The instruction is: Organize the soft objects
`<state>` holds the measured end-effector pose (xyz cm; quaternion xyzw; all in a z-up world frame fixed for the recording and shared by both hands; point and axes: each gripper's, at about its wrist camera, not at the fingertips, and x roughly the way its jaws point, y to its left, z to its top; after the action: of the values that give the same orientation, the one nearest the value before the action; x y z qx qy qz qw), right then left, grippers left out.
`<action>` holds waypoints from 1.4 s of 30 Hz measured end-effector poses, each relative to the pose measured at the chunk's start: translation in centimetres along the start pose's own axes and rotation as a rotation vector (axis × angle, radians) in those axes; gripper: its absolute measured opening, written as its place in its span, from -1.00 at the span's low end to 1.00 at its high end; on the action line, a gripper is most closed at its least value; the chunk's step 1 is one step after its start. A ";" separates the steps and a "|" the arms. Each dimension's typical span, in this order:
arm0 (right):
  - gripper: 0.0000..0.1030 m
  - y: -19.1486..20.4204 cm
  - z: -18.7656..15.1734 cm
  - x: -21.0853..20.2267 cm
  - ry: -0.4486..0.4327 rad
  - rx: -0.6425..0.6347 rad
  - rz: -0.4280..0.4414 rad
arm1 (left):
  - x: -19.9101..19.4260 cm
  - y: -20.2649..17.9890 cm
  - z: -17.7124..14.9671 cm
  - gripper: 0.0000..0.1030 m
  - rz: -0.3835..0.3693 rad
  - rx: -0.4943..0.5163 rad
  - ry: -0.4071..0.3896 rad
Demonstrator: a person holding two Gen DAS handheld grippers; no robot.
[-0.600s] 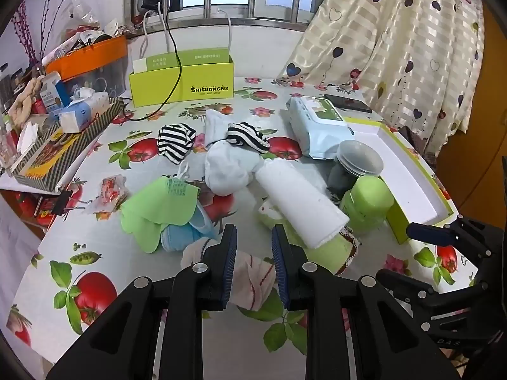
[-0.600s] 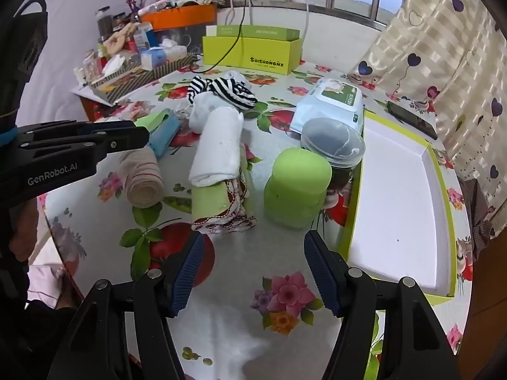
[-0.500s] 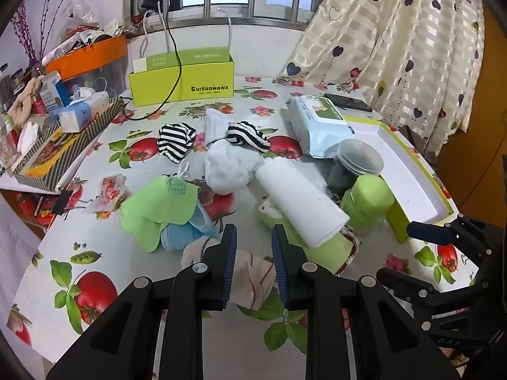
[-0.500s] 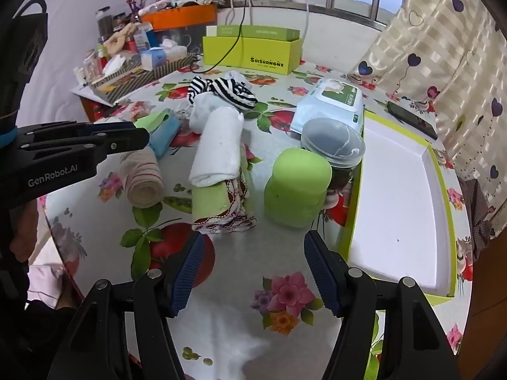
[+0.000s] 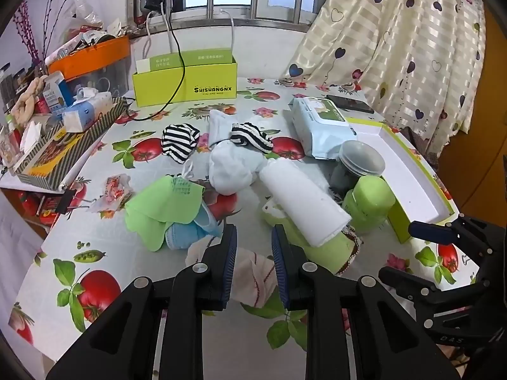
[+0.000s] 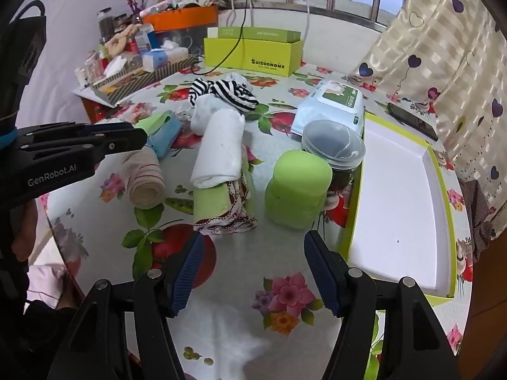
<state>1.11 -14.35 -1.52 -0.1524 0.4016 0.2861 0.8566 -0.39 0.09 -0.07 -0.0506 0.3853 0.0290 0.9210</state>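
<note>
My left gripper (image 5: 253, 253) stands over a rolled cream towel with red stripes (image 5: 253, 272), its jaws a little apart on either side of the roll; in the right wrist view the roll (image 6: 144, 180) lies on the table under that gripper. A white rolled towel (image 5: 304, 202) lies on a green cloth roll (image 6: 218, 202). A green cloth (image 5: 164, 199), a blue cloth (image 5: 190, 231), white socks (image 5: 231, 167) and striped socks (image 5: 179, 141) lie behind. My right gripper (image 6: 253, 269) is open and empty, low over the table, before a green foam block (image 6: 298, 186).
An open white tray with green rim (image 6: 402, 196) lies at the right. A lidded cup (image 6: 332, 148) and a wipes pack (image 5: 320, 126) stand beside it. A green box (image 5: 187, 79) and a cluttered striped tray (image 5: 63, 139) stand at the back left.
</note>
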 end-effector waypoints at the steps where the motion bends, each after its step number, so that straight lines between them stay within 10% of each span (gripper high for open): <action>1: 0.28 -0.1 0.0 0.0 -0.001 0.001 0.001 | 0.0 0.0 0.0 -0.54 -0.003 -0.001 0.001; 42: 0.27 0.1 0.8 -0.4 -0.046 -0.009 0.035 | 0.2 2.5 -0.3 -0.54 -0.021 -0.037 0.012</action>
<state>1.33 -13.98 -0.71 -0.1424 0.3832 0.3063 0.8597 -0.68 2.54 -0.59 -0.0720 0.3894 0.0264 0.9179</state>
